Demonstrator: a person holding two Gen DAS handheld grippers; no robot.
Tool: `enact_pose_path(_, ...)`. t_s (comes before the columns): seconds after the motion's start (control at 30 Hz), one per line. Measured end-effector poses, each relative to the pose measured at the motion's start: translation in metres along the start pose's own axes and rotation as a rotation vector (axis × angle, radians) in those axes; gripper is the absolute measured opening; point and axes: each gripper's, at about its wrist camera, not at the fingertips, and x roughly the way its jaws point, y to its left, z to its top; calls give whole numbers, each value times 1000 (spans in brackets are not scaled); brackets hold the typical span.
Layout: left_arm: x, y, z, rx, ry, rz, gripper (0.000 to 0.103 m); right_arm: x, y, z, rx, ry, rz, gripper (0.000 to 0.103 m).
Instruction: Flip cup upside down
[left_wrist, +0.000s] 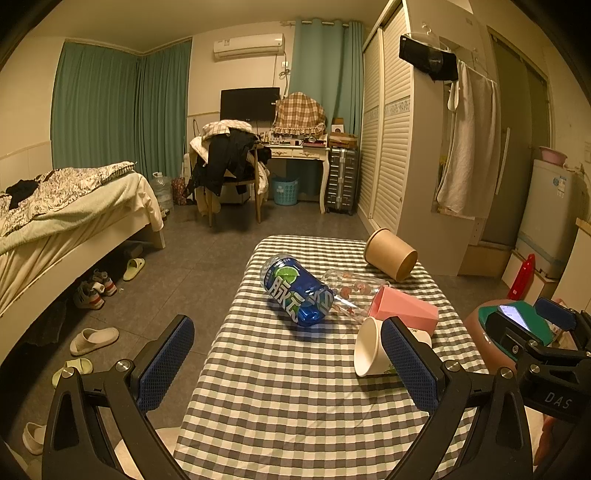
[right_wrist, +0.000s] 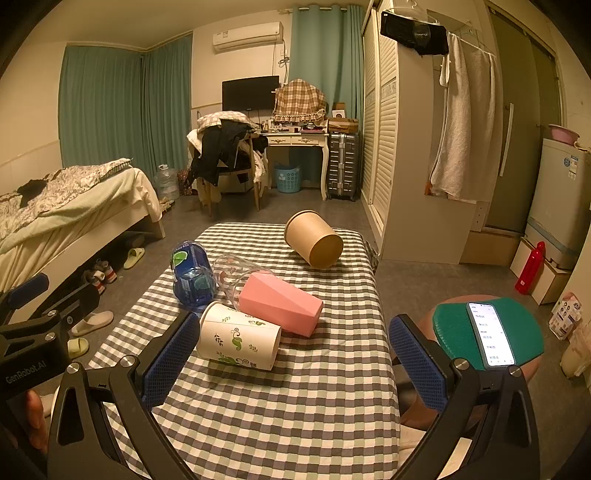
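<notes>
Both tongs, left (left_wrist: 286, 363) and right (right_wrist: 295, 356), gape empty; the near white cup (right_wrist: 238, 341) lies sideways and may roll off the bench (right_wrist: 295, 413) if nudged

Matt paper cup (right_wrist: 238, 341), glossy blue plastic bottle (left_wrist: 297, 290), seemingly cloth checked tablecloth (right_wrist: 295, 406).

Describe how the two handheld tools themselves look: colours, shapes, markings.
Both are matte black frames with two V-spread arms, silver bolts at the joints and blue dimpled pads on the fingers. The left tool carries white "GenRobot.AI" lettering on its body, seen from the right wrist view; the right tool shows "DAS" on its body. Bare fingertips grip the left one; no sleeves or cables show.
</notes>
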Motion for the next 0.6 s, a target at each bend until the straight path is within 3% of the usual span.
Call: enact_pose_path(0.6,2,-1,-5,0,5,0,103,-2,-3,-4,-1,5,2,103)
